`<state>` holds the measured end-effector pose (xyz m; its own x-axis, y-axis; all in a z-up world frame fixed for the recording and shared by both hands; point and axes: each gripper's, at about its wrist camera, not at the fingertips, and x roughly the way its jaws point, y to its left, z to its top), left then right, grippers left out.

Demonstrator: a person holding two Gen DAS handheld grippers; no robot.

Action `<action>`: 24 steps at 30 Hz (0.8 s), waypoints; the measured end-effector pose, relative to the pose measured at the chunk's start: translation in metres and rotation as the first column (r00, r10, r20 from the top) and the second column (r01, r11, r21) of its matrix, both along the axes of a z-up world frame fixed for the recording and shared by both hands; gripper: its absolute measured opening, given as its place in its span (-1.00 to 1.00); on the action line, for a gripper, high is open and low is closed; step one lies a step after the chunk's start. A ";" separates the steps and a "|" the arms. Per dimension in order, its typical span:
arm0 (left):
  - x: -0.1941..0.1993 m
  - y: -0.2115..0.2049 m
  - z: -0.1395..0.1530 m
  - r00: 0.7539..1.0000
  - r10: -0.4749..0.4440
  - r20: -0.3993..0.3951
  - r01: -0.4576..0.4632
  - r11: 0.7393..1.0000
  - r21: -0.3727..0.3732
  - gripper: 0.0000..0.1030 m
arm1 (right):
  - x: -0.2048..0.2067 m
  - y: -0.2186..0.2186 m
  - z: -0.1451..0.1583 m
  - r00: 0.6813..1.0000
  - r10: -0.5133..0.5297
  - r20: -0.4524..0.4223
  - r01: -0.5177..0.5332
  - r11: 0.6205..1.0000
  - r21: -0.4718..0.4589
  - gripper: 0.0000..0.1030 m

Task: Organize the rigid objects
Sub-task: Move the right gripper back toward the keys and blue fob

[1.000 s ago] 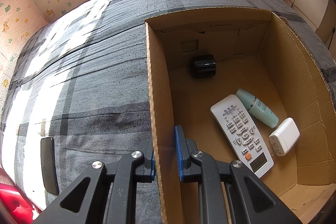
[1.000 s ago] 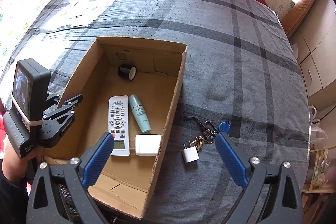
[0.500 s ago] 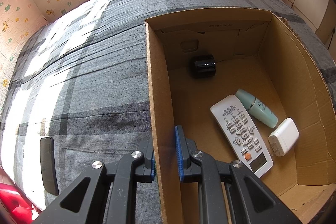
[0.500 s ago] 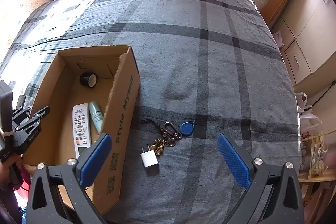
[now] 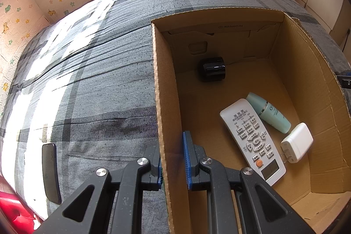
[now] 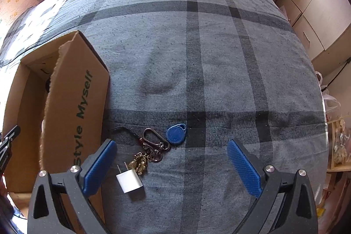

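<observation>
Box outer side: the cardboard box (image 6: 76, 115) carries "Style Myself" in dark green letters running along its length.
Box inner far wall: a small printed line with a size code, too small to read.
Remote control (image 5: 252, 137): button labels and header print, not legible.
Green bottle (image 5: 268, 112): a large "O", the rest unreadable.

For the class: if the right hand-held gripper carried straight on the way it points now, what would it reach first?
Probably the keyring or bare bedcover beside it. The open right hand-held gripper points steeply down there, with the small white charger nearer its left finger. Depth is unclear.
</observation>
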<state>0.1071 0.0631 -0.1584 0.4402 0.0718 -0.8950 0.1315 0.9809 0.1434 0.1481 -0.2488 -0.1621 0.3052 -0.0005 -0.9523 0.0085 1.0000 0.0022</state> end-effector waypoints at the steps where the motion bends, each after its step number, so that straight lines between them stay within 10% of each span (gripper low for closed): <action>1: 0.000 0.000 0.000 1.000 0.000 0.000 0.000 1.000 0.001 -0.69 | 0.002 -0.002 -0.005 1.000 -0.012 -0.007 0.012 1.000 0.008 0.99; 24: 0.001 0.002 0.000 1.000 -0.004 0.002 0.004 1.000 -0.002 -0.68 | 0.032 -0.023 -0.069 0.980 -0.139 -0.145 0.149 0.987 0.059 0.23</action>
